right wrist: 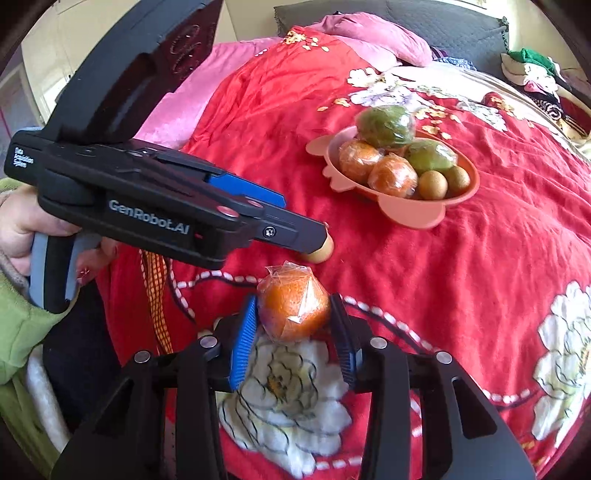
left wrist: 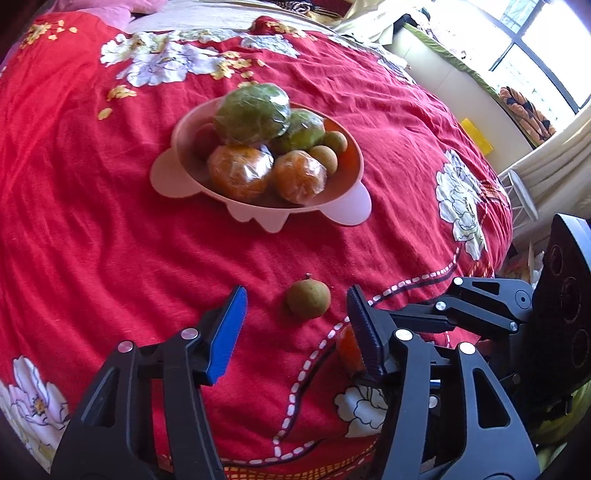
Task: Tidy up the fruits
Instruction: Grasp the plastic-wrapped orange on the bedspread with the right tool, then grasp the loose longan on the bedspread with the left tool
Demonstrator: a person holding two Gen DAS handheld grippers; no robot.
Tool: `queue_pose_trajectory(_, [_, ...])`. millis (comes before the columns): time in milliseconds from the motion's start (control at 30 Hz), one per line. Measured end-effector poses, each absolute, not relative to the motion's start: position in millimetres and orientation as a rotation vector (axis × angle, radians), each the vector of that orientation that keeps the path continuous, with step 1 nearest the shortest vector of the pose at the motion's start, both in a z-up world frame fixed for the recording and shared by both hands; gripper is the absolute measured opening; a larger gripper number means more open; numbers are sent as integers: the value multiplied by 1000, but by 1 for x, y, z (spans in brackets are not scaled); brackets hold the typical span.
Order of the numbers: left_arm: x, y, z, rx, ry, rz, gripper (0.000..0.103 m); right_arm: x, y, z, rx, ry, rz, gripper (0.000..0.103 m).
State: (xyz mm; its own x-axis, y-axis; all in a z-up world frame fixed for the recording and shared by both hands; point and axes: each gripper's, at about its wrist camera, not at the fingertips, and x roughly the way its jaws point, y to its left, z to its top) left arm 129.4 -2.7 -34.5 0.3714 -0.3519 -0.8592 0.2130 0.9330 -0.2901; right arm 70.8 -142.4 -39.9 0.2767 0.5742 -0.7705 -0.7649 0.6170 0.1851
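A small brown round fruit (left wrist: 308,298) lies on the red bedspread between the fingertips of my left gripper (left wrist: 297,304). The pads stand apart from it on both sides, so the gripper is open. In the right wrist view my right gripper (right wrist: 293,301) is shut on a plastic-wrapped orange (right wrist: 293,314), with both ribbed pads pressed to its sides. The left gripper (right wrist: 325,240) reaches in from the left there, over the same brown fruit (right wrist: 320,254). Further back, a pink bowl (left wrist: 258,212) (right wrist: 406,218) holds wrapped green fruits, wrapped oranges and small brown fruits.
A red floral bedspread (left wrist: 110,221) covers the bed, and its edge drops off on the right of the left wrist view. Pink pillows (right wrist: 373,33) and a pile of clothes (right wrist: 532,70) lie at the far end. A hand (right wrist: 22,229) grips the left tool.
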Motion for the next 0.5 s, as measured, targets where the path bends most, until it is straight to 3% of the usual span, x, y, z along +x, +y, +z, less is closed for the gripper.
queue_pose_trajectory(500, [137, -20, -49, -96, 1157, -366, 25, 97, -187, -42, -171, 917, 789, 37])
